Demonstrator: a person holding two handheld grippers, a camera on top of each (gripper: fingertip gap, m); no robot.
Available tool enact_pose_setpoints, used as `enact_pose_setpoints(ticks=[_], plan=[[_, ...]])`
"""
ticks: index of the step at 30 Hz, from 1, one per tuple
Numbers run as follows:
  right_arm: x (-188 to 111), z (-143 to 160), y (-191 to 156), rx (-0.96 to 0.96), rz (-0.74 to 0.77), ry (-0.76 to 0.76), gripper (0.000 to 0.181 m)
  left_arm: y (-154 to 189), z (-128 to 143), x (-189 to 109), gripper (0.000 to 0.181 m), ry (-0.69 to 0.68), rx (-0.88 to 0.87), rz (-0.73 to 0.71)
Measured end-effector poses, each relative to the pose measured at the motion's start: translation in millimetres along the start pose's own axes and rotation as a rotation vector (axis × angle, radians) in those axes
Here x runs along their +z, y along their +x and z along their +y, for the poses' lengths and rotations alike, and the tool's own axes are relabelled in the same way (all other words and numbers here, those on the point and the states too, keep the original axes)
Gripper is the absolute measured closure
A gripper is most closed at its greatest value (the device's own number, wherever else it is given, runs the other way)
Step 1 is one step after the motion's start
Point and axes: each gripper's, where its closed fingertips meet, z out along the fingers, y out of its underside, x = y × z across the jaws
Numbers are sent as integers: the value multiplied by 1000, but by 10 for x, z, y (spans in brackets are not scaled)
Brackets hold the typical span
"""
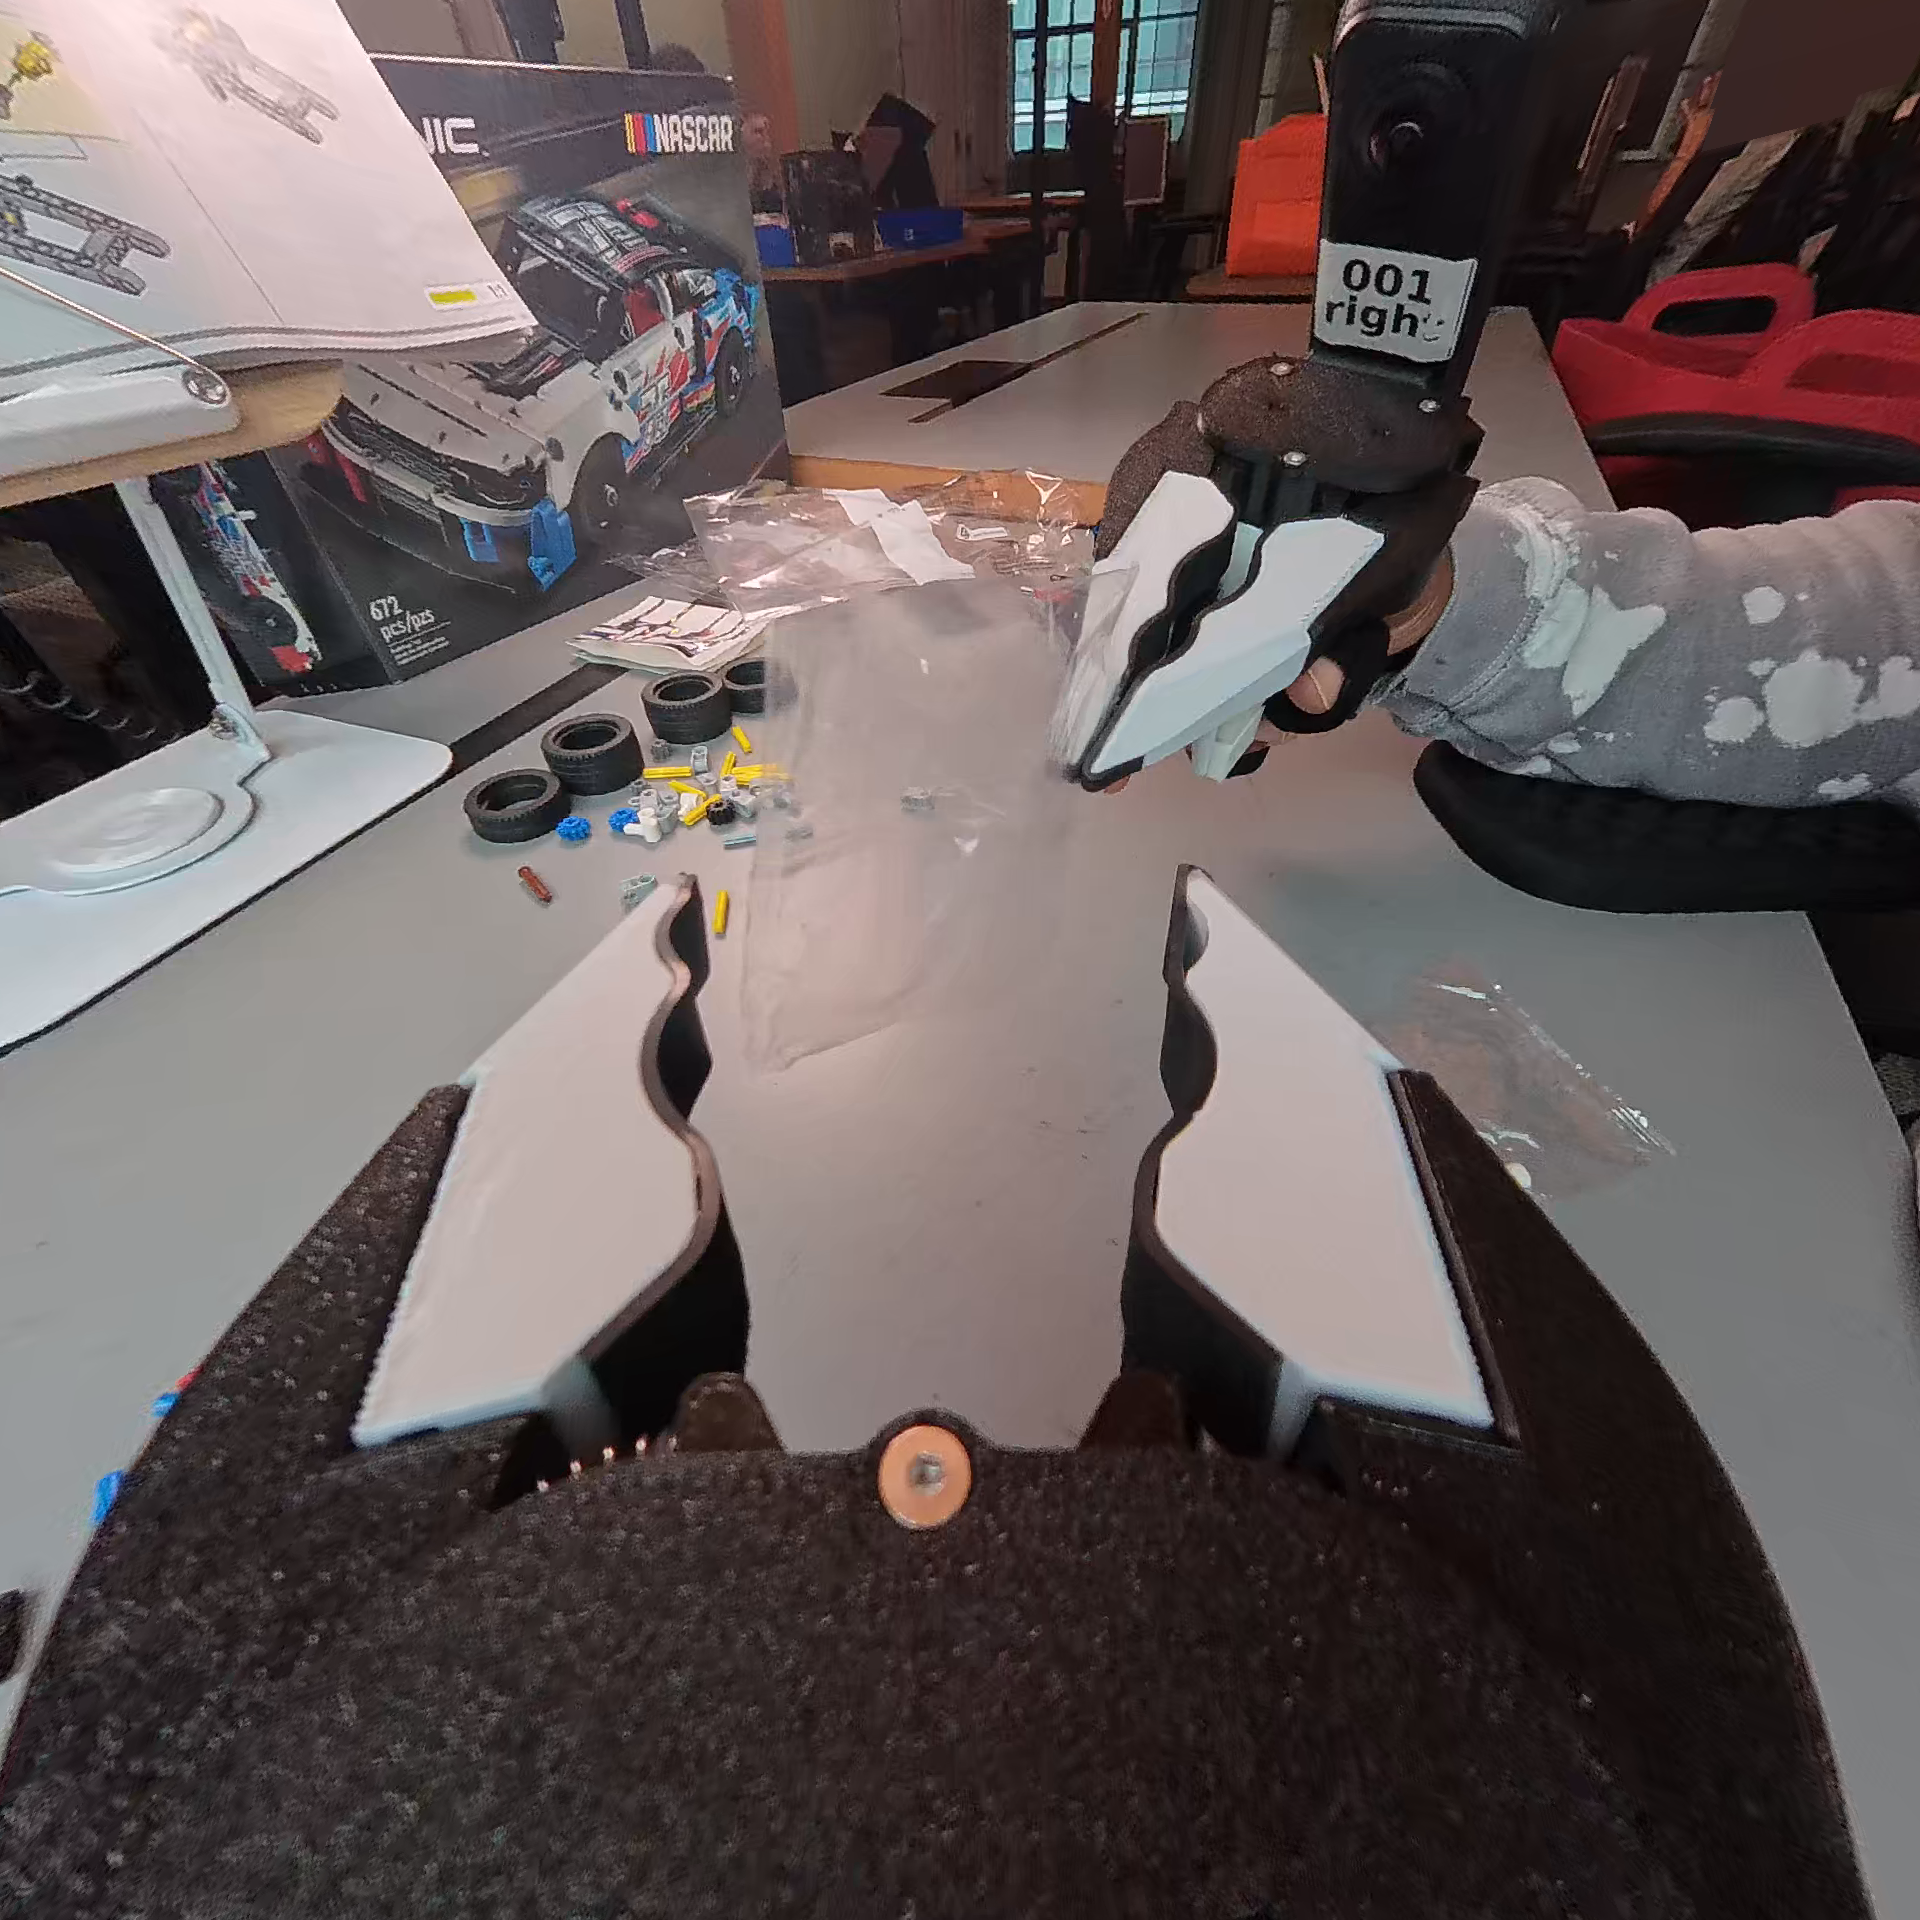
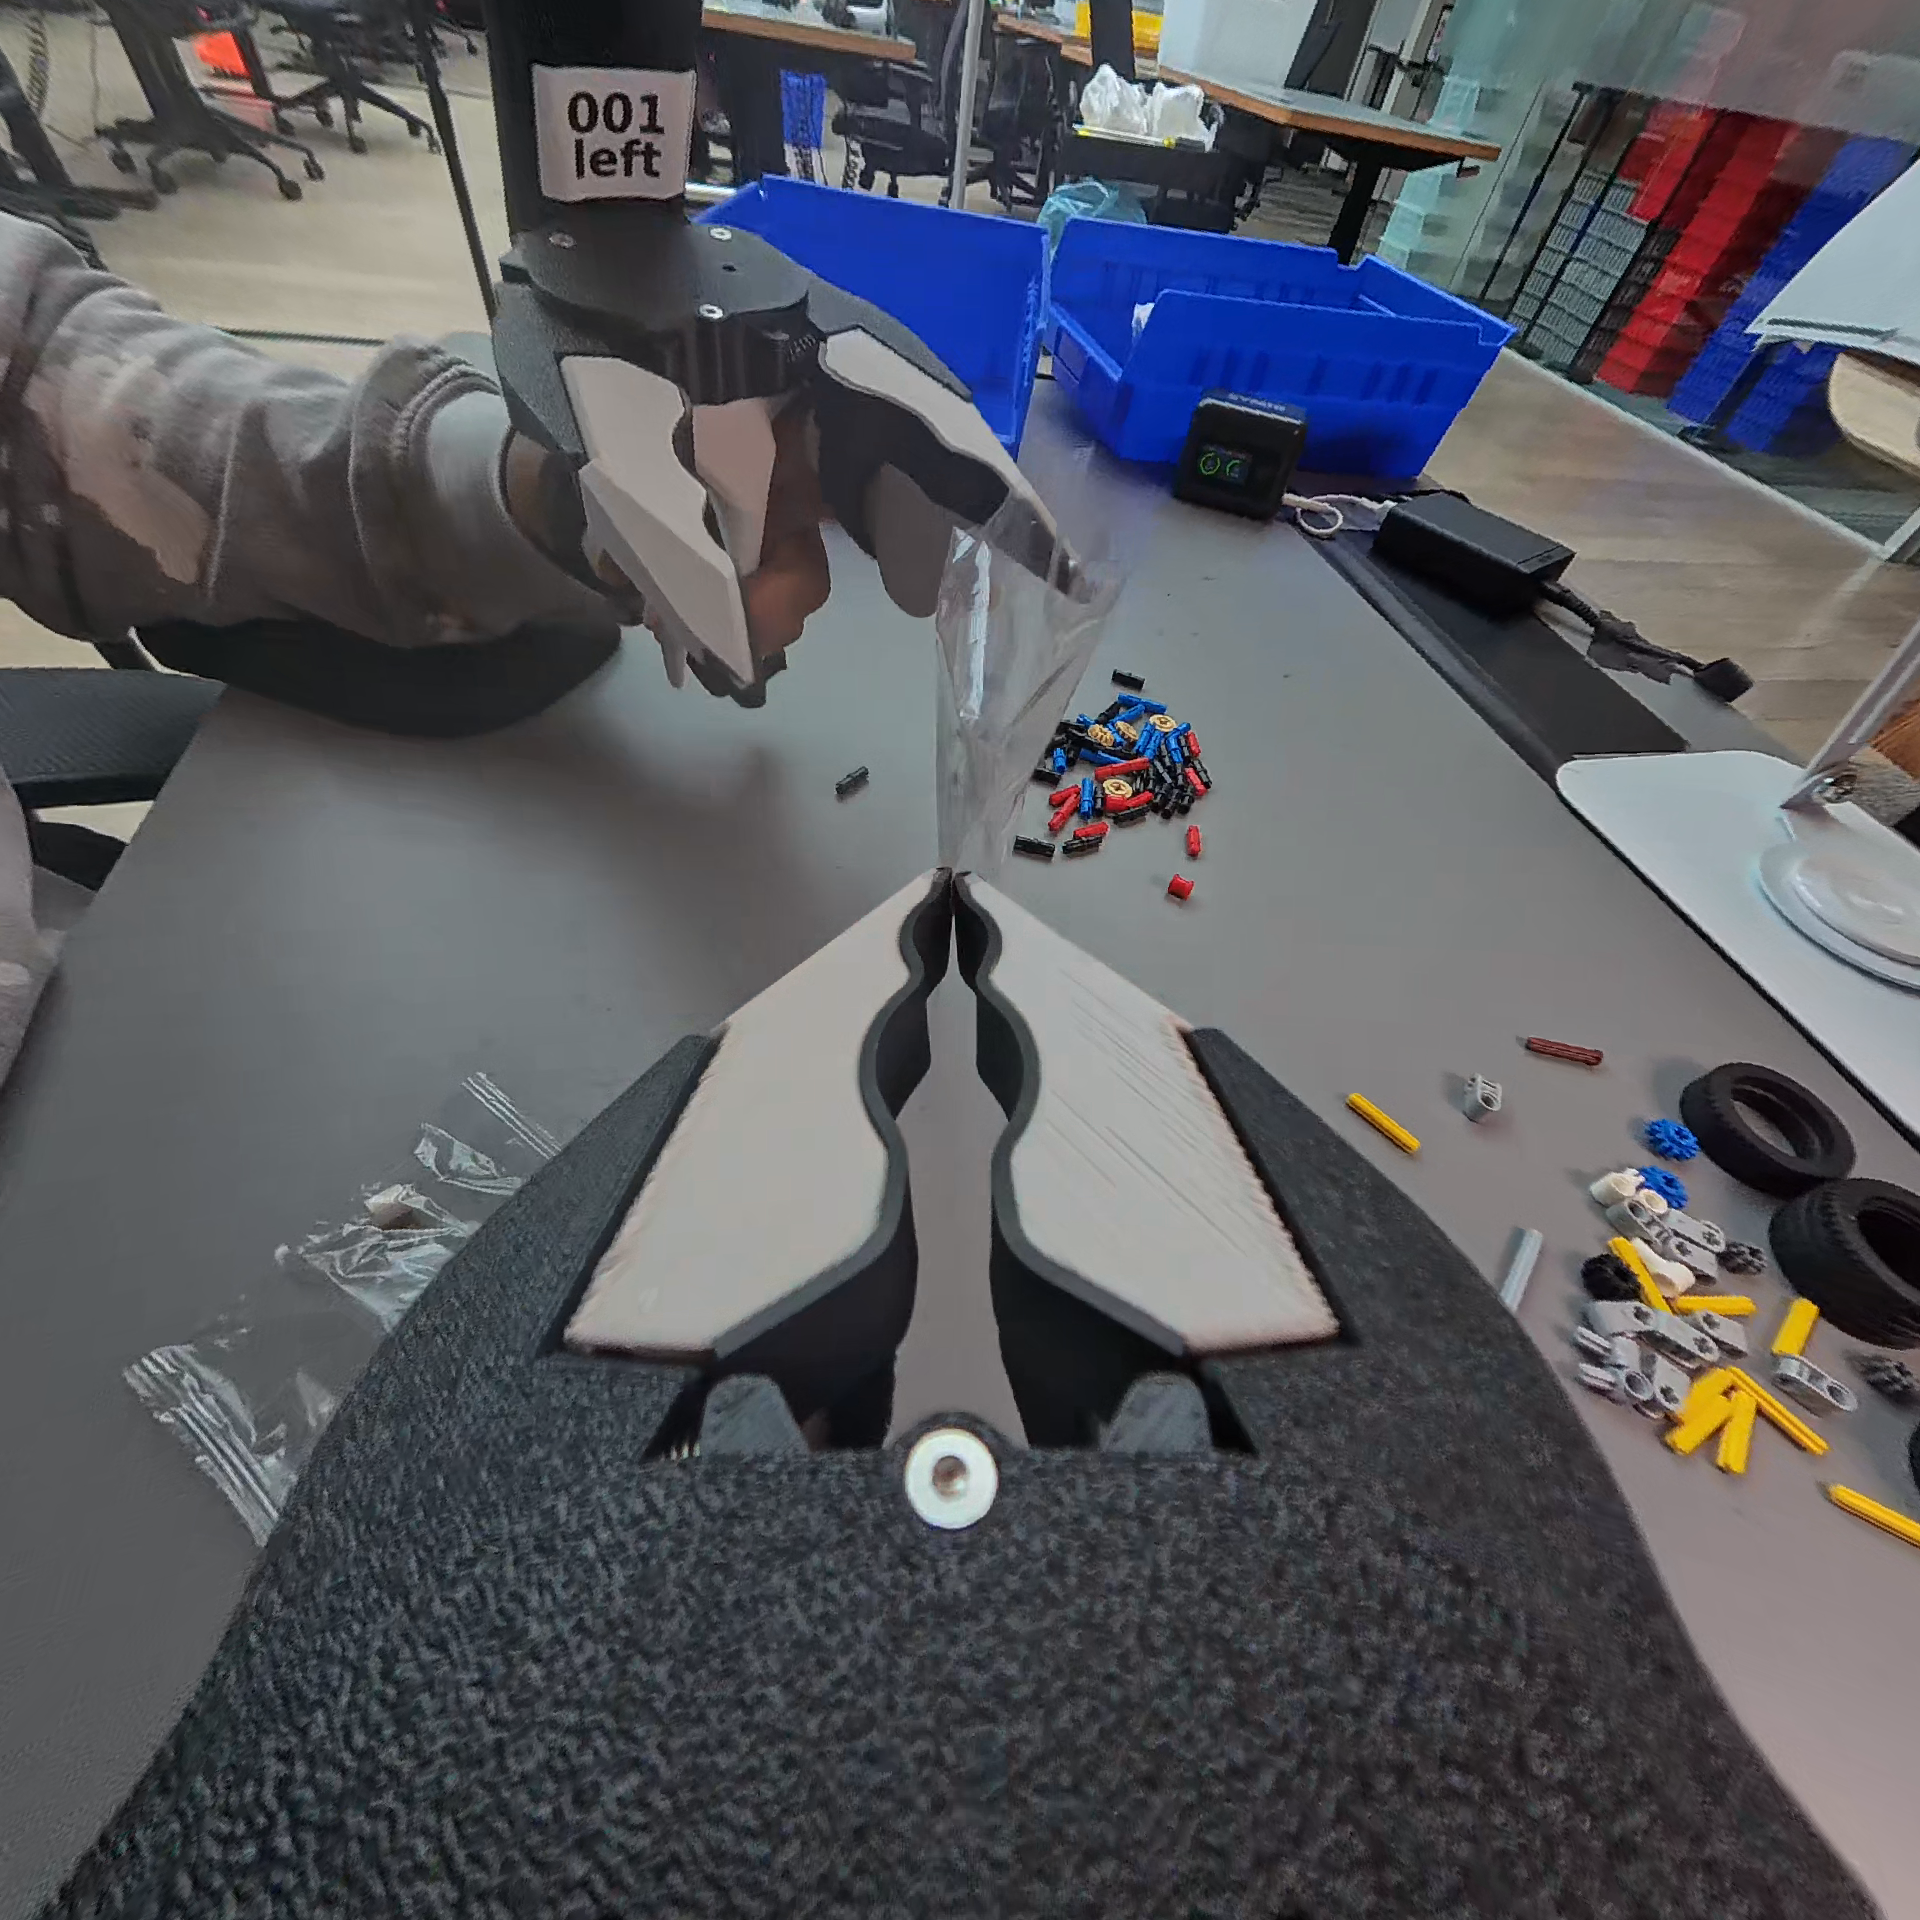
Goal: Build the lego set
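My right gripper is shut on the corner of a clear, empty-looking plastic bag, which stands up from its tips above the grey table. In the left wrist view the same right gripper pinches the blurred bag. My left gripper is wide open with nothing between its pads; the bag hangs just ahead of it. In the right wrist view the left gripper is open, the bag's upper edge by one finger. A pile of blue, red and black pins lies beyond the bag.
Black tyres and small yellow, grey and blue parts lie left; they also show in the right wrist view. The set box, a booklet on a stand, empty bags and blue bins surround the table's middle. There is about 7 cm between the tips of the two grippers.
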Motion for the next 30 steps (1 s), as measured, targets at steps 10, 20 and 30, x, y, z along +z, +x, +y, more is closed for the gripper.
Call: enact_pose_setpoints(ticks=[10,20,30], plan=[[-88,206,102,-29,31,-93,181,-884,631,-573,140,-350,-64,-192],[-66,275,67,67,-30,-82,181,-603,1280,-442,157,-646,-63,-53],[35,358,-116,98,-77,-203,181,-377,591,-238,176,-372,-17,21]])
